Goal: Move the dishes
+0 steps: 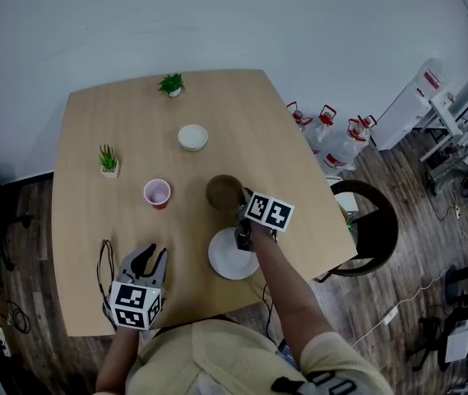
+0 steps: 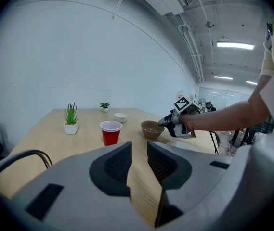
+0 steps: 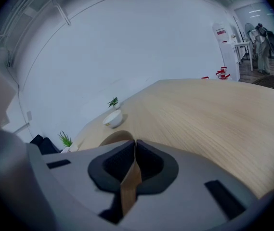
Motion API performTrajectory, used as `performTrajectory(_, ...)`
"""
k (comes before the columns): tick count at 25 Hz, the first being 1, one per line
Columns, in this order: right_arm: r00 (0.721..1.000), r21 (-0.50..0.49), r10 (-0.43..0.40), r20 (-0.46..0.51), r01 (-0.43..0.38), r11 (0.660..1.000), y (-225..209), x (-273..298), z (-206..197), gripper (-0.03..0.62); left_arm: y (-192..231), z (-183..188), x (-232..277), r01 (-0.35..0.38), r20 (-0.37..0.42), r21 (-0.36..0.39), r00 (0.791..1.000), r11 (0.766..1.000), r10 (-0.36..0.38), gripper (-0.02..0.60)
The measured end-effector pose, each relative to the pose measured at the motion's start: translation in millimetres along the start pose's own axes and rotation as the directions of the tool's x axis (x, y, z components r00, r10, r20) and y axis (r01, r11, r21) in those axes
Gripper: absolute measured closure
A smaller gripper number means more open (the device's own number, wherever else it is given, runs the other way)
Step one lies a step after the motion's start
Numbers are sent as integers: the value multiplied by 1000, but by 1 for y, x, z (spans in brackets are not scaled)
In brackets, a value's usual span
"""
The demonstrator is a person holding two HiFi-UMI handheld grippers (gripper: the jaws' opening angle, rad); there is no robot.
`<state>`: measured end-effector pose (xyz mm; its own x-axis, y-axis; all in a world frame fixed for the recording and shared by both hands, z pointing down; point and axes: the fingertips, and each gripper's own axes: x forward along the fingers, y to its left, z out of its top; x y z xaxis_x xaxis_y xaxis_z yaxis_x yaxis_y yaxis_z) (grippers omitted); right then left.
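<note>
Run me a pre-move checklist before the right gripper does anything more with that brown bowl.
1. The right gripper grips the brown bowl, with its jaws shut on the rim: ok.
2. Bowl lifted off the table: cannot tell.
3. Gripper body clear of the white plate: in the head view they overlap, so cannot tell.
4. The red cup stands out of the way, apart from the bowl and to its left in the head view: ok.
5. The left gripper is free, with its jaws apart, nothing between them and no dish near it: ok.
</note>
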<state>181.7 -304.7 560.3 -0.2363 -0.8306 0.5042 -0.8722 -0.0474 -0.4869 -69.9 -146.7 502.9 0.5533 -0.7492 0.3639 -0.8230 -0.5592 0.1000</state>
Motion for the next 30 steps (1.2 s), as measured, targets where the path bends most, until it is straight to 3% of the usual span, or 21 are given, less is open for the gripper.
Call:
performTrajectory(8,998,62,-33,48,30,998,-6,10,14,569,-2,-3,3,8,-12,4,1000,1000,-8,476)
performTrajectory(13,997,71,-5,78,-1,997,2,15,20,568,-2,-2,5,8,-12,7,1000,1000,-8,476)
performTrajectory(18,992,19,25,125,-27,999,9,13,30,562,-2,-2,5,8,-14,6,1000,1000,-8,476)
performTrajectory(21,992,-18,22,124,-20,1000,10,10,31,486,-2,-2,7,14,-14,7,1000,1000,-13,476)
performTrajectory(30,985,-85,22,169,-8,996,6,-17,37,468,-3,-1,13,37,-17,11,999,999,-37,476)
